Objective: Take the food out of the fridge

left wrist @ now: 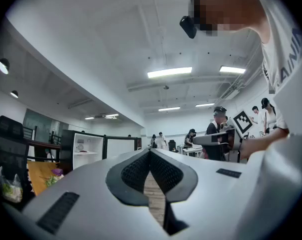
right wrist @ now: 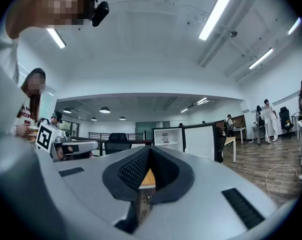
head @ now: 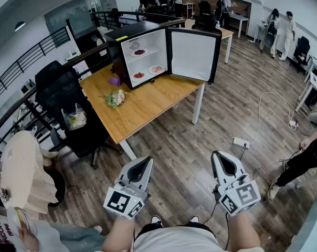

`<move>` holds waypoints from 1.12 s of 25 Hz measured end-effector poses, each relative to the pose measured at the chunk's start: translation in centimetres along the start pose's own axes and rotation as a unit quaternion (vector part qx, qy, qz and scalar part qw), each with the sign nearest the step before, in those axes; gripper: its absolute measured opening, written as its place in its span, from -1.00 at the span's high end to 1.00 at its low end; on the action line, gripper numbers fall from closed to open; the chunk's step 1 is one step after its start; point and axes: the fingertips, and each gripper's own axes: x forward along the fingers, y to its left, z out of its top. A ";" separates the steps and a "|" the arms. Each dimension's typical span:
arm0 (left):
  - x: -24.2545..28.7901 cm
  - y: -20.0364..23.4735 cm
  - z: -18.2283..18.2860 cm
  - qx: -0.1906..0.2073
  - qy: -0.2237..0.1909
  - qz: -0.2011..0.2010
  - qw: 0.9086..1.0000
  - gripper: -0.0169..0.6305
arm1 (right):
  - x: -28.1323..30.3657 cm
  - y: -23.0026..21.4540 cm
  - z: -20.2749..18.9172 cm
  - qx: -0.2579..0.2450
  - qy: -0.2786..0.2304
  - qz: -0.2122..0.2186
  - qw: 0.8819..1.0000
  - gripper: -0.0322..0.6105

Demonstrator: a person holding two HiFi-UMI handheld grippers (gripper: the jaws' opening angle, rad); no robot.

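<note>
Fridge (head: pixel 116 51) open on the far table (head: pixel 153 103), food (head: pixel 156 69) on its shelves, left gripper (head: pixel 145 163) and right gripper (head: pixel 222 157) near, both clenched, empty.

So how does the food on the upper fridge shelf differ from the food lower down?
The upper food is a single portion; the lower food is two portions side by side. The upper food is dark red; the lower food is one brighter red portion and one pale pink portion. Both sit inside the open fridge.
</note>
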 end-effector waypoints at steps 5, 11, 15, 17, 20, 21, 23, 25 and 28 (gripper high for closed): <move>-0.3 -0.3 0.0 0.001 0.001 0.003 1.000 0.93 | -0.2 0.0 0.0 -0.003 0.001 0.000 1.000 0.84; -0.6 -0.1 0.0 0.001 0.005 0.005 1.000 0.93 | 0.1 0.5 0.0 -0.005 0.001 0.005 1.000 0.84; -0.6 -0.1 -0.1 0.000 0.006 0.007 1.000 0.93 | 0.1 0.7 0.0 0.003 -0.009 0.011 1.000 0.84; -0.6 -0.2 0.1 0.002 0.004 0.008 1.000 0.93 | 0.2 0.4 0.1 0.001 -0.009 0.006 1.000 0.84; -0.1 -0.3 0.3 0.003 0.002 0.010 1.000 0.93 | 0.6 0.0 -0.1 0.001 0.000 0.013 1.000 0.84; 0.1 -0.4 0.2 0.002 0.003 0.012 1.000 0.93 | 0.7 -0.3 -0.3 0.005 0.002 0.013 1.000 0.84; 0.4 -0.5 -0.1 0.001 0.004 0.014 1.000 0.93 | 0.6 -1.0 -0.5 0.011 0.003 0.011 1.000 0.84; 0.8 -0.5 -0.2 0.000 0.003 0.018 1.000 0.93 | 0.6 -1.3 -0.4 0.012 -0.001 0.020 1.000 0.84; 1.9 -1.2 -0.5 0.001 0.005 0.023 1.000 0.93 | 0.5 -2.6 -0.2 0.013 -0.012 0.032 0.999 0.84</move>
